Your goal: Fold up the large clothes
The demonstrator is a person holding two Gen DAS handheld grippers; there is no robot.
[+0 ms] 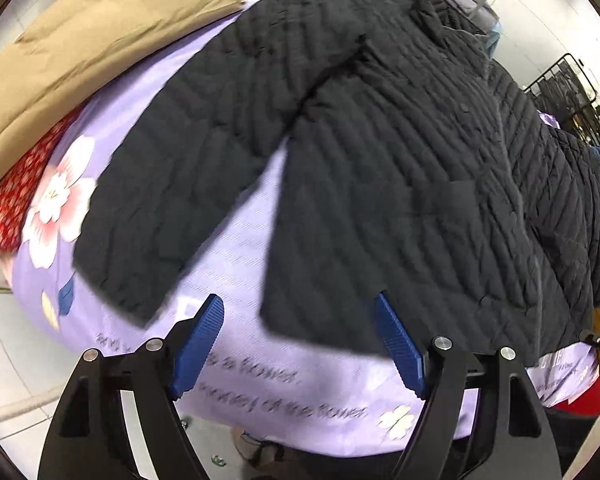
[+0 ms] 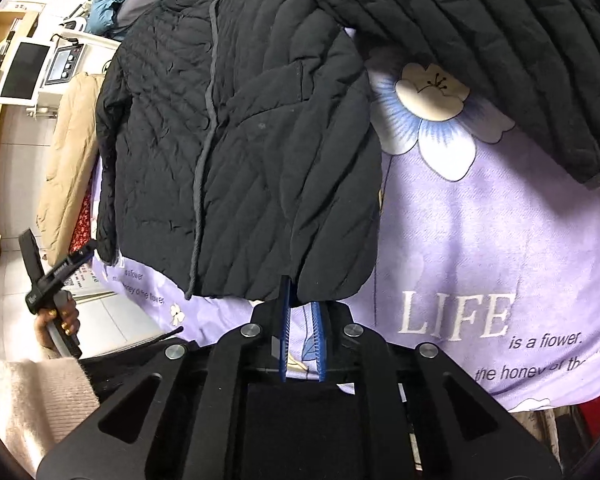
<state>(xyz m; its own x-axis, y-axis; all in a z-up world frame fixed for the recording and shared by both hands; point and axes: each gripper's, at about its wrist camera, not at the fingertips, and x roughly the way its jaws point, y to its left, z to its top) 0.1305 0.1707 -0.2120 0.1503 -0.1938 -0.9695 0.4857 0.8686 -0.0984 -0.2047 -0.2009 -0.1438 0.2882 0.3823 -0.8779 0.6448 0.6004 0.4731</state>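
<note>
A black quilted jacket (image 1: 400, 168) lies spread front-up on a lavender flowered sheet (image 1: 236, 240), one sleeve (image 1: 160, 208) angled out to the left. My left gripper (image 1: 299, 298) is open wide above the sheet at the jacket's hem, with nothing between its pads. In the right wrist view the same jacket (image 2: 240, 140) lies flat. My right gripper (image 2: 300, 292) sits at its hem. Its blue pads (image 2: 286, 320) stand a narrow gap apart with the sheet (image 2: 480, 240) showing between them. The hem's edge reaches the tips, and the pads do not visibly press on it.
A folded tan coat (image 1: 100, 40) and red patterned cloth (image 1: 16, 200) lie at the sheet's left. A second dark quilted garment (image 2: 480, 40) covers the far right. A hand (image 2: 60, 316) and pale sleeve (image 2: 24, 400) are lower left. Machines with screens (image 2: 24, 72) stand beyond.
</note>
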